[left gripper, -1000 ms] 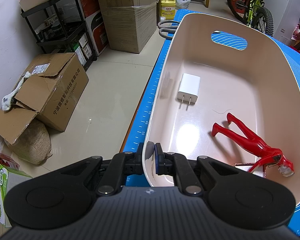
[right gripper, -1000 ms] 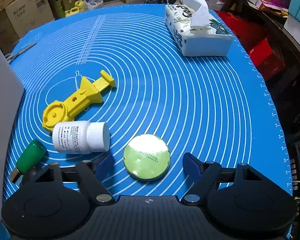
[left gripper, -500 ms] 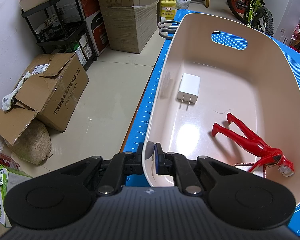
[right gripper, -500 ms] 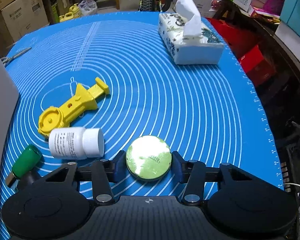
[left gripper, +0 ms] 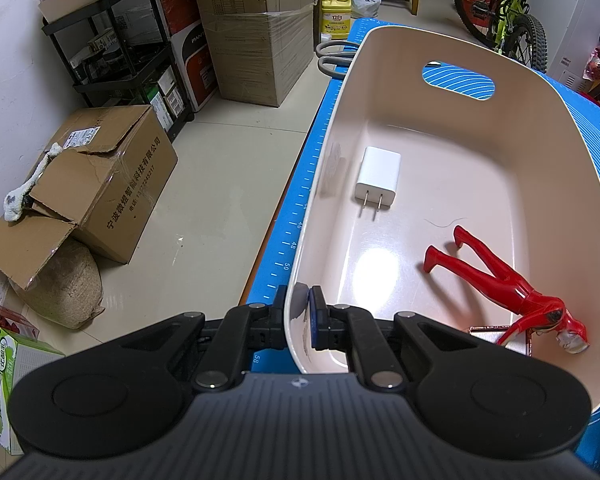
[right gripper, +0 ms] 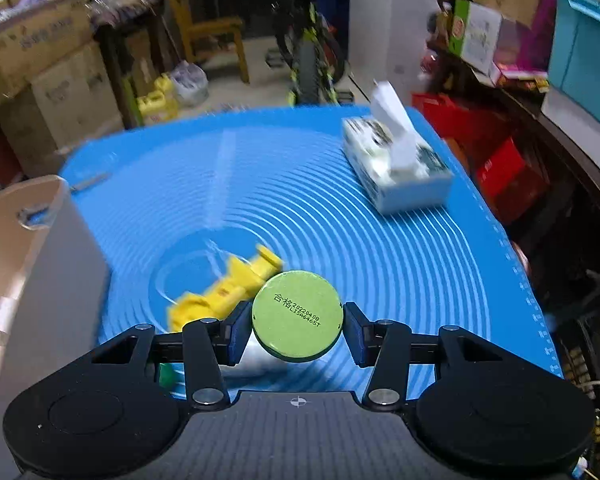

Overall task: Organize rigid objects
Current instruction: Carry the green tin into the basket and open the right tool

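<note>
My left gripper (left gripper: 300, 320) is shut on the near rim of the cream bin (left gripper: 548, 128), one finger outside the wall and one inside. In the bin lie a white charger (left gripper: 378, 178) and a red toy figure (left gripper: 512, 284). My right gripper (right gripper: 296, 328) is shut on a round green tin (right gripper: 297, 316) and holds it above the blue mat (right gripper: 340, 232). Below it lie a yellow plastic tool (right gripper: 224, 292), a white bottle (right gripper: 256, 356), partly hidden, and a green-handled piece (right gripper: 166, 376). The bin's wall (right gripper: 32, 280) stands at the left.
A tissue box (right gripper: 396, 172) stands at the mat's far right. Scissors (left gripper: 334, 56) lie beyond the bin's far left corner. The mat's left edge drops to a floor with cardboard boxes (left gripper: 100, 184). Shelves and a bicycle (left gripper: 504, 4) stand behind.
My right gripper closed on the green tin and lifted it off the mat, tilting up. The left gripper and the bin have not moved.
</note>
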`<state>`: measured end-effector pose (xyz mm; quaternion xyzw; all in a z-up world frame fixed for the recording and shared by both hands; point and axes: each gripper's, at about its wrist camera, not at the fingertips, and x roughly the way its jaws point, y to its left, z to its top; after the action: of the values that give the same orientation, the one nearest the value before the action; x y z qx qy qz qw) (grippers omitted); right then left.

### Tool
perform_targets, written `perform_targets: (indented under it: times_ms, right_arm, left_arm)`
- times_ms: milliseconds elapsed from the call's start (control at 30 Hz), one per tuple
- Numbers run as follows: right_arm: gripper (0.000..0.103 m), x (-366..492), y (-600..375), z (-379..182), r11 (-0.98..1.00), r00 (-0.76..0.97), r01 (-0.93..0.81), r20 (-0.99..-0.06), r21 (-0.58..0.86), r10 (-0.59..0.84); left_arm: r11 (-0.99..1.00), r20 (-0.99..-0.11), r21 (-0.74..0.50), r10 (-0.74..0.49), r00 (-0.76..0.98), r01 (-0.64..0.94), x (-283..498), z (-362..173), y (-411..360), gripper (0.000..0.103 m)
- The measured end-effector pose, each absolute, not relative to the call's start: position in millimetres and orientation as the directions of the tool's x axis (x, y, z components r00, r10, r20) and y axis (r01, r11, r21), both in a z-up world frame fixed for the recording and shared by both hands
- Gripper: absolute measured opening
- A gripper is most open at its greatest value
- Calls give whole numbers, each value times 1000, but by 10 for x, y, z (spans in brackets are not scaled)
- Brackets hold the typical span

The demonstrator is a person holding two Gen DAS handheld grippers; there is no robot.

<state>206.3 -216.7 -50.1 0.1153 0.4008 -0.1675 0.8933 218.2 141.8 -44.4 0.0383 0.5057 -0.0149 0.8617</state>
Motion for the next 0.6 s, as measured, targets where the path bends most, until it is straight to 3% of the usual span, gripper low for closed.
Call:
perform_targets:
  times_ms: [600]
  right_arm:
    - [55,2305,-991,-64,986,767,129,-641,104,-33]
  left_arm:
    - [996,-872,53,14,489,66,2183,-445,1416,12]
